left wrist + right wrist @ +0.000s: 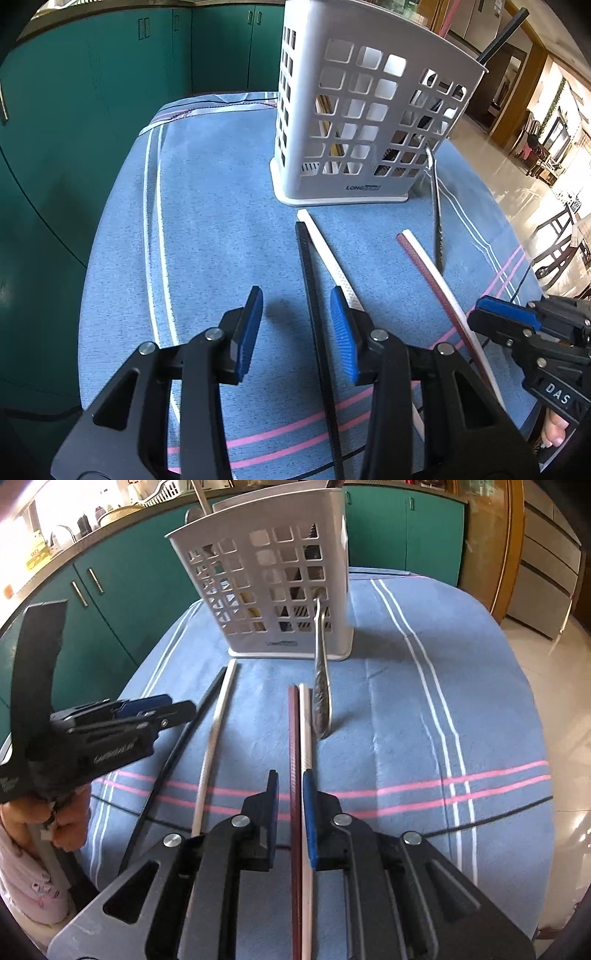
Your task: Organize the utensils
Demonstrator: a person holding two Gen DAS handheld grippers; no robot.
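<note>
My right tongs [290, 812] are closing narrow around a pair of chopsticks, the dark red chopstick [293, 738] and the white chopstick [305, 734] lying side by side between the blue pads; the right pad is touching the white one, the left pad is sitting slightly off the red one, so I cannot tell if the grip is firm. My left tongs [297, 332] are hanging wide open above the tabletop [221, 221], gripping nothing. The black chopstick [312, 295] and a second white chopstick [328, 254] are lying on the blue striped cloth just beside each other, running under the left tongs' right pad. The white utensil holder [354, 122] is standing upright further back, already holding some utensils. A metal spoon [321, 686] is leaning tilted, its handle tip resting against the holder's front wall.
</note>
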